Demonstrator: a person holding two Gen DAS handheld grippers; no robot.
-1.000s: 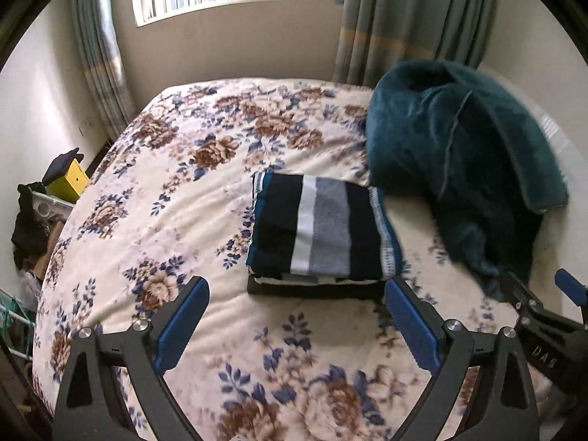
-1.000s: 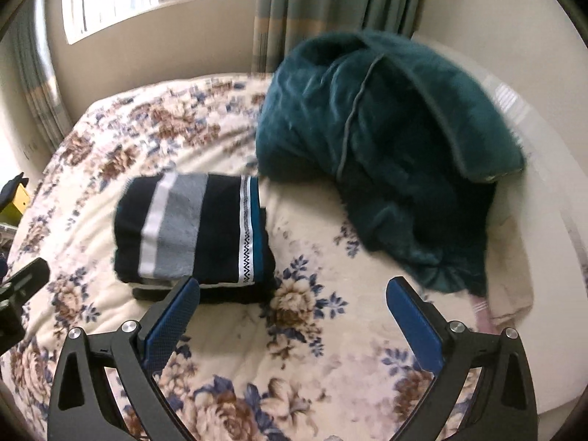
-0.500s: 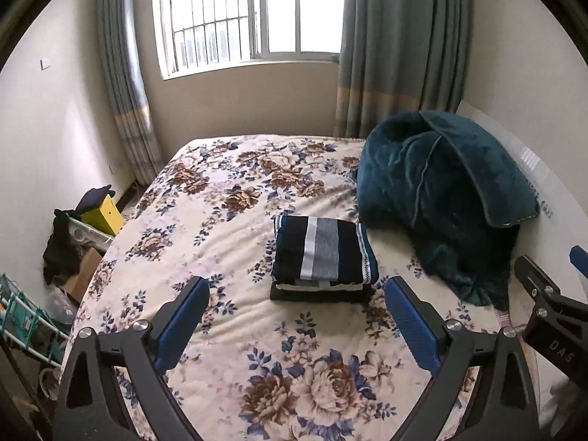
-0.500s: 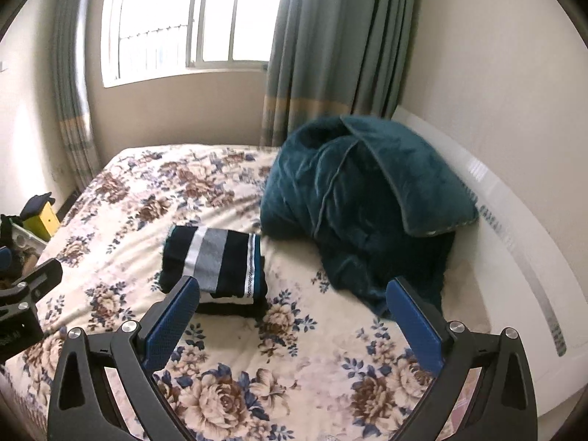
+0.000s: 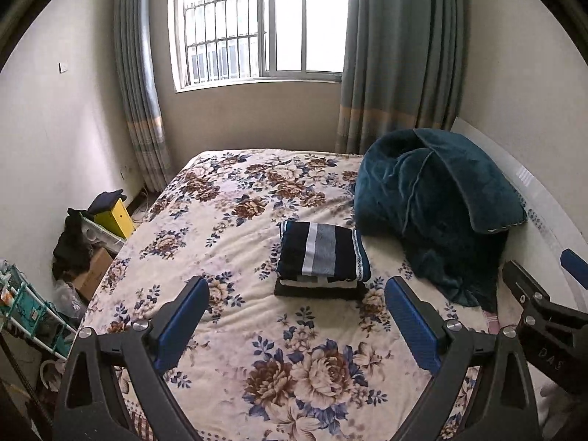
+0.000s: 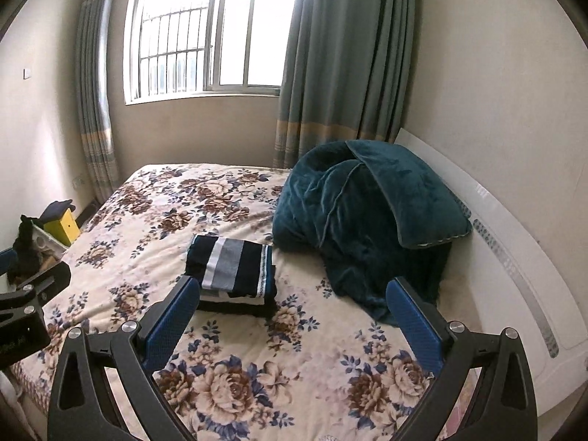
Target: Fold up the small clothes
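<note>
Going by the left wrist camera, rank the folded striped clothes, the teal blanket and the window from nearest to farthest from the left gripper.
From the left gripper:
1. Folded striped clothes, straight ahead, mid-bed.
2. Teal blanket, heaped ahead to the right, by the headboard.
3. Window, on the far wall beyond the bed.

Both tongs, left (image 5: 297,316) and right (image 6: 290,316), gape wide, empty.

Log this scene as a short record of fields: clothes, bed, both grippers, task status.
clothes: folded striped garment on top of a small stack of folded clothes
surface: floral bedspread
beside stack: heaped teal blanket
left gripper: open, empty, clear of the stack
right gripper: open, empty
task status: stack looks folded; no unfolded clothes visible
</note>
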